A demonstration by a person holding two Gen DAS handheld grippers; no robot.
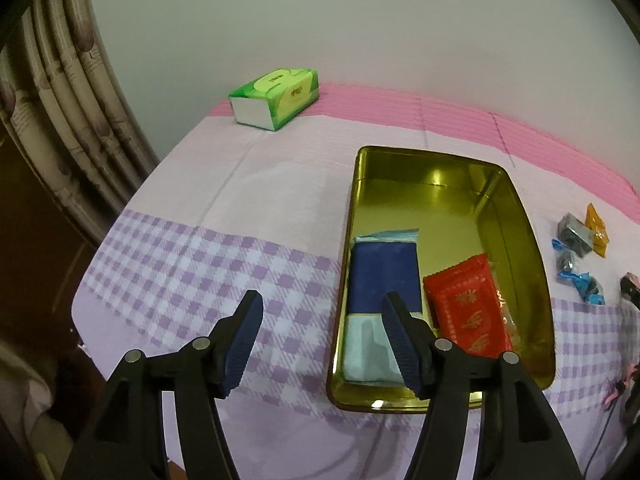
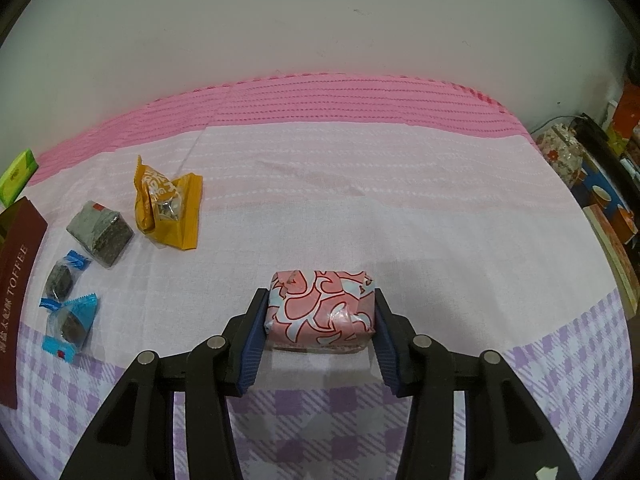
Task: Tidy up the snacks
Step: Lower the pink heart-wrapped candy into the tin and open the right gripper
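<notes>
A gold tin (image 1: 516, 216) lies on the cloth-covered table and holds a blue-and-white packet (image 1: 380, 272) and a red packet (image 1: 468, 304). My left gripper (image 1: 322, 340) is open and empty, above the tin's near left edge. My right gripper (image 2: 320, 320) is shut on a pink-and-red patterned snack pack (image 2: 320, 304), which rests on or just above the cloth. Loose snacks lie to its left: an orange packet (image 2: 168, 204), a grey-green block (image 2: 100, 232) and two blue-wrapped candies (image 2: 66, 276) (image 2: 72, 320). The same snacks show in the left wrist view (image 1: 580, 248).
A green tissue box (image 1: 276, 98) stands at the table's far left corner. The tin's dark red "TOFFEE" lid (image 2: 16, 280) lies at the left in the right wrist view. A curtain (image 1: 60, 100) hangs at the left. Cluttered shelves (image 2: 600, 184) stand past the table's right edge.
</notes>
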